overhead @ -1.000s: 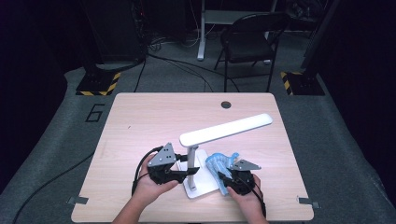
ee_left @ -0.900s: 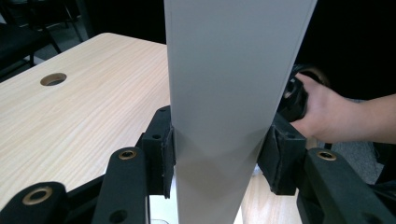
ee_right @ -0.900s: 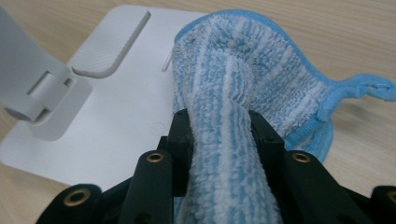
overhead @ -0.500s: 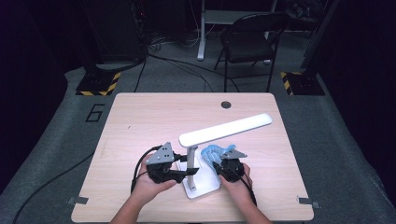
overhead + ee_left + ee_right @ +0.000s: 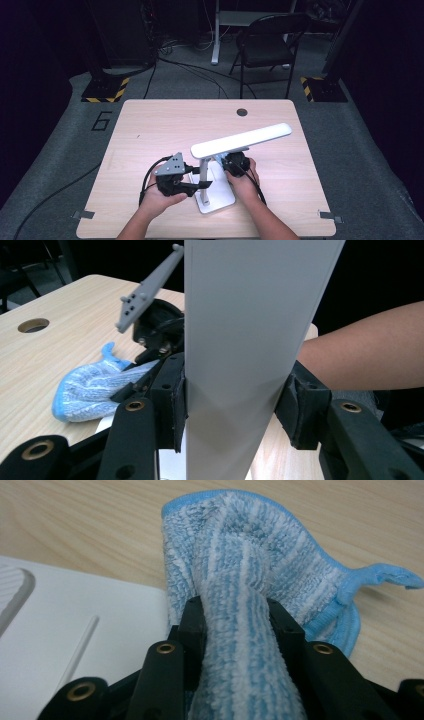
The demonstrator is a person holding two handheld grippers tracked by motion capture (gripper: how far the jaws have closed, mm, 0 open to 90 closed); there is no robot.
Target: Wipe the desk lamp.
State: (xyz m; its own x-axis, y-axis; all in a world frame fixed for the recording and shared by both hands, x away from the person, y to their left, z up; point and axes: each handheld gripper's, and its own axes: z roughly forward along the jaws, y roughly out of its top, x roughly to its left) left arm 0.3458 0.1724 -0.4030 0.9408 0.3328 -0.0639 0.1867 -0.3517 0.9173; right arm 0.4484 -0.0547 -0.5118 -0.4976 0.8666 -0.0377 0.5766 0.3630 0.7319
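Note:
A white desk lamp stands near the table's front edge, its long head [image 5: 242,140] slanting up to the right over its flat base [image 5: 217,197]. My left gripper [image 5: 202,184] is shut on the lamp's upright post [image 5: 250,340], one pad on each side. My right gripper [image 5: 231,162] is shut on a bunched blue and white cloth [image 5: 250,570]. The cloth rests at the far edge of the base [image 5: 85,615], partly on the wood. In the high view the lamp head hides most of the cloth. The left gripper view has the cloth [image 5: 90,390] left of the post.
The light wood table [image 5: 150,130] has a round cable hole [image 5: 242,112] at its far edge. A folding chair [image 5: 267,45] and equipment stands sit on the floor beyond. Cables trail from both grippers toward the person.
My right gripper has carried the cloth away from the person and leftward, from beside the base to under the lamp head near the post. The left gripper has kept its hold.

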